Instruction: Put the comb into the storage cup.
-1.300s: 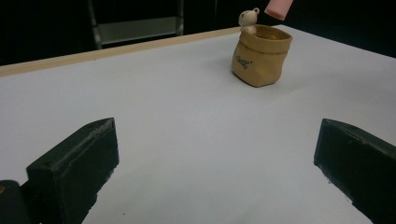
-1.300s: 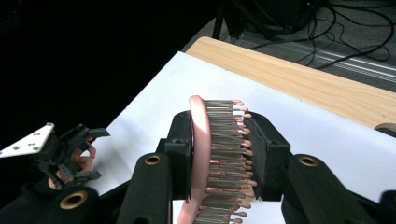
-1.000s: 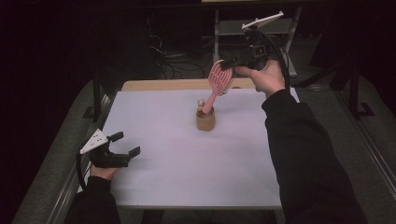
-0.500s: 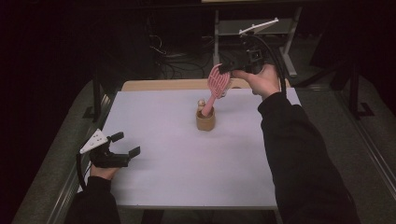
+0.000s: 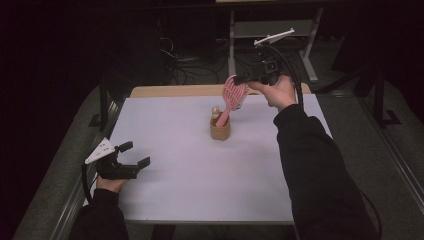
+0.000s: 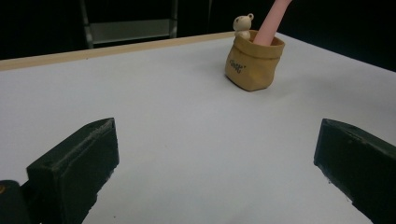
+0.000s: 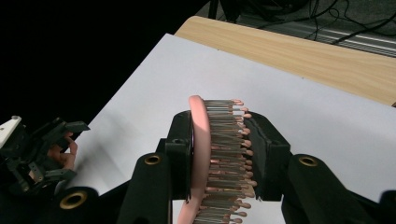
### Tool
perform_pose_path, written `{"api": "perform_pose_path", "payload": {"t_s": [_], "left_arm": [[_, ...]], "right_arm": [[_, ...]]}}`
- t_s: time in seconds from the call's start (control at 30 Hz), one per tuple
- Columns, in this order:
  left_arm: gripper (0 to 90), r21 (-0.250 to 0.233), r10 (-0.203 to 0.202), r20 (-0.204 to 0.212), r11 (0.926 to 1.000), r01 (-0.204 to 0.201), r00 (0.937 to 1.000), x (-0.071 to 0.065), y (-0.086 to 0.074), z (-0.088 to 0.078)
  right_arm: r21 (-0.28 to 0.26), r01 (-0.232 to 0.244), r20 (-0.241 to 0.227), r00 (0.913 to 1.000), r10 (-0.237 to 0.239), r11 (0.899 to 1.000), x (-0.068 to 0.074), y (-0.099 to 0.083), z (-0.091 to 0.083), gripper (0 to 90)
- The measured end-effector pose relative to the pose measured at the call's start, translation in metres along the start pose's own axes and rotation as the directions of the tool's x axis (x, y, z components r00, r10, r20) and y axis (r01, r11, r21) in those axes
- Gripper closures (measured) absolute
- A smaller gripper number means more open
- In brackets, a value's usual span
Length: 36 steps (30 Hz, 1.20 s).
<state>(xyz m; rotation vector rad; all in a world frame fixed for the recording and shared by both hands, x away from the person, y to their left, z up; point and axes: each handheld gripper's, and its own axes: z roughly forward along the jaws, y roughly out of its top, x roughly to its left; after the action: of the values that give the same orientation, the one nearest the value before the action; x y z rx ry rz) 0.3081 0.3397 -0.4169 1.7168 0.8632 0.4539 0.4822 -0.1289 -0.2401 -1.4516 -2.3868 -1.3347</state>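
Now | right gripper (image 5: 242, 79) clamps hairbrush (image 5: 234, 93) | pouch (image 6: 253, 60) print unreadable

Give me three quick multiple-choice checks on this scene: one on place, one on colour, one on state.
1. Where is the brush handle's lower end?
A. inside the cup
B. flat on the table
C. off the table's edge

2. What colour is the brush?
A. blue
B. pink
C. green

3. How is the left hand-held gripper?
A. shut on the cup
B. shut on the brush
C. open, holding nothing

Answers:
1 A, the left gripper view shows the handle going into the cup beside the small bear.
2 B, head and handle are pink.
3 C, its jaws stand wide apart over bare table; the right hand-held gripper clamps the brush head.
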Motion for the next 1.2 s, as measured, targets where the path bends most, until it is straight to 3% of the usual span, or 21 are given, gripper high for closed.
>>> {"api": "perform_pose_path", "payload": {"t_s": [0.5,1.2], "left_arm": [[0.0,-0.068,-0.041,0.028,0.9968,0.042,0.9988,0.001,0.002,-0.005],[0.0,-0.051,-0.031,0.031,0.9982,0.032,0.9990,0.000,0.002,-0.003]], "right_arm": [[0.002,-0.033,0.007,0.9994,0.033,0.999,-0.014,-0.009,0.014,63.2],[-0.017,-0.071,-0.016,0.9973,0.071,0.997,-0.020,-0.016,0.019,63.1]]}}
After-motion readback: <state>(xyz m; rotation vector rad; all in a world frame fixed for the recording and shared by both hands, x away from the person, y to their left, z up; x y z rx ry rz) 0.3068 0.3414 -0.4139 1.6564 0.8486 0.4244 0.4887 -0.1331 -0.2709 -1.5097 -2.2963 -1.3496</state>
